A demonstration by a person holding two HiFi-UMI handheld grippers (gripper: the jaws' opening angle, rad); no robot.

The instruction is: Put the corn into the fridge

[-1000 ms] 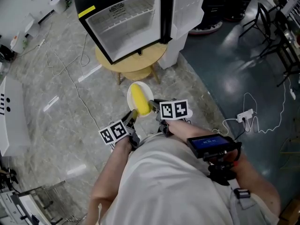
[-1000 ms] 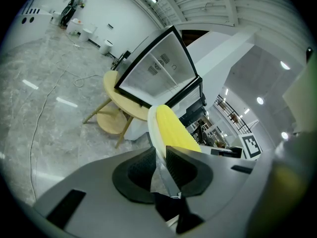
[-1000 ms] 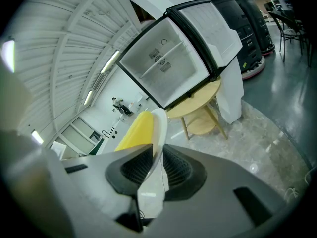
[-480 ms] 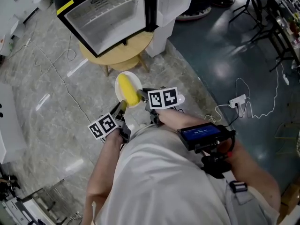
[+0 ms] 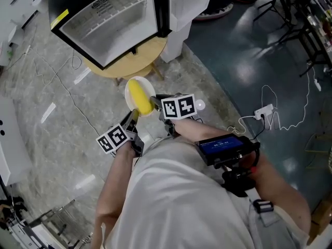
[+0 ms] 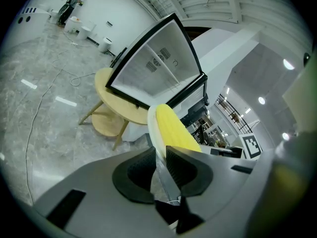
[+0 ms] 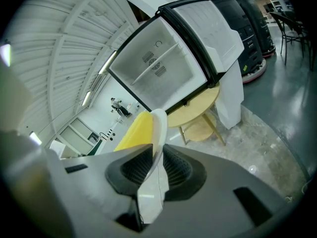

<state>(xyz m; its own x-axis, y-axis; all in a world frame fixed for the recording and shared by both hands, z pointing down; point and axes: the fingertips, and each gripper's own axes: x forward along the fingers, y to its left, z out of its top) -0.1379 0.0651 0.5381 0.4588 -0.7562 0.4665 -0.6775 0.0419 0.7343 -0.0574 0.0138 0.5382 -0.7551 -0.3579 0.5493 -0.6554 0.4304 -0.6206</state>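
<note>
A yellow corn cob [image 5: 139,97] lies on a small white plate [image 5: 130,84] held in the air. My left gripper [image 5: 133,115] is shut on the plate's near-left rim, my right gripper [image 5: 155,101] shut on its right rim. In the left gripper view the corn [image 6: 176,129] rests on the plate [image 6: 153,128], whose edge is pinched between the jaws. The right gripper view shows the plate [image 7: 158,128] and corn [image 7: 134,131] the same way. The small fridge [image 5: 111,17] stands ahead on a round wooden table [image 5: 132,60], its door [image 5: 184,4] swung open and its white inside showing.
Cables [image 5: 57,82] trail over the grey marble floor at the left. A white power strip [image 5: 264,110] with a cord lies on the dark floor at the right. Black chairs [image 5: 290,14] stand at the far right. A screen unit [image 5: 223,147] is on the right forearm.
The plate with the corn has come closer to the open fridge, which now sits further left and higher in the head view. Both grippers stay shut on the plate.
</note>
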